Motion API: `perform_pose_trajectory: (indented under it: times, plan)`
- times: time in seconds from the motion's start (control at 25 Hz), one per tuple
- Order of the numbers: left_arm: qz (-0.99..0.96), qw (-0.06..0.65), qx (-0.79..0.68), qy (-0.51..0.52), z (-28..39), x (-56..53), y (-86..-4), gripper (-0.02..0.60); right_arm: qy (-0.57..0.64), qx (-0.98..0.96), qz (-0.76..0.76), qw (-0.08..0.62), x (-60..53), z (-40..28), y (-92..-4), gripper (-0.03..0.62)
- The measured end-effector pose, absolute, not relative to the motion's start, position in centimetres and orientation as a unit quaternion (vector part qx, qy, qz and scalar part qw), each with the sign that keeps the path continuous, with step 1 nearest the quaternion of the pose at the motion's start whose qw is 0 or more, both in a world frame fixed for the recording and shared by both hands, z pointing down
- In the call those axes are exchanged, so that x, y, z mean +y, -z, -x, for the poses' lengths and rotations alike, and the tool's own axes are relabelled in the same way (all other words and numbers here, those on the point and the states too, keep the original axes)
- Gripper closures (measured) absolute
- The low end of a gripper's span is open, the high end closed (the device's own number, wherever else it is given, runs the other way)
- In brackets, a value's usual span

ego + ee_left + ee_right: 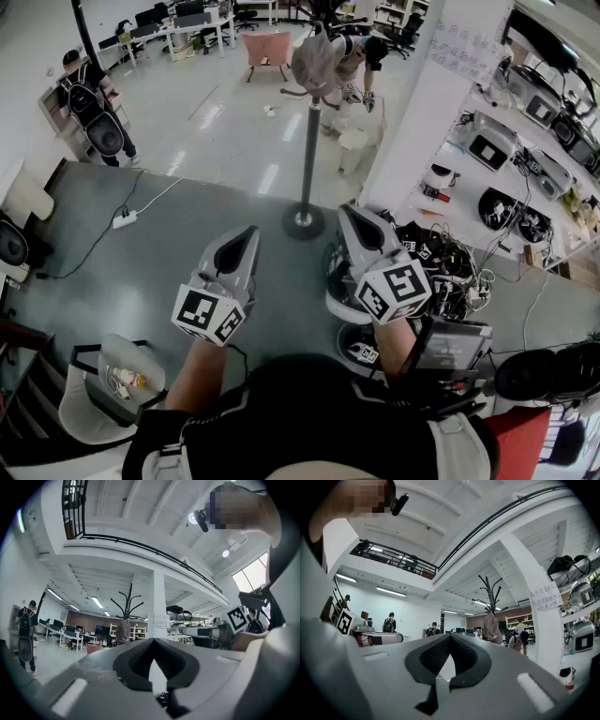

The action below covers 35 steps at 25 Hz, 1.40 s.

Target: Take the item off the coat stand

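Open floor (187, 234) lies between the person and the coat stand (308, 150); a white pillar (422, 103) and cable-strewn shelving (525, 178) crowd its right side. A limp grey-brown item (314, 61) hangs near the stand's top. The left gripper (247, 236) and right gripper (351, 214) are both closed, empty, well short of it

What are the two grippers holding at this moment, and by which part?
Nothing. The left gripper and the right gripper are both shut and empty. The item hangs on the coat stand, away from both.
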<state>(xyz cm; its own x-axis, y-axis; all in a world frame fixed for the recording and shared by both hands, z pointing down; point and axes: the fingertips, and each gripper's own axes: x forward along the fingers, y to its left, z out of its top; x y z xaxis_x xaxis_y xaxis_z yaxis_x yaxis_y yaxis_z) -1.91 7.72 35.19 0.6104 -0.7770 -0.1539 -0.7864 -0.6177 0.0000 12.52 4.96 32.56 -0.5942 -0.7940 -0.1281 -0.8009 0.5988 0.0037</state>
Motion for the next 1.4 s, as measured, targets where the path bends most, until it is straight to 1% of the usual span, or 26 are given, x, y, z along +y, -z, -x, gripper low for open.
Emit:
perform_pose_trajectory:
  times: [0.56,1.04,1.4]
  plan:
    - [0.895,0.027,0.44,-0.07,2.9,7.4,-35.0,0.566,-0.034,0.89,0.449,0.073,4.5,-11.7,-31.8,0.586]
    - [0.899,0.024,0.431,-0.073,5.6,6.8,-35.3,0.566,-0.026,0.885,0.458,0.078,3.8,-9.2,-31.7,0.586]
    - [0.906,0.022,0.416,-0.077,8.3,6.4,-35.6,0.566,-0.035,0.881,0.467,0.065,4.0,-6.0,-32.0,0.586]
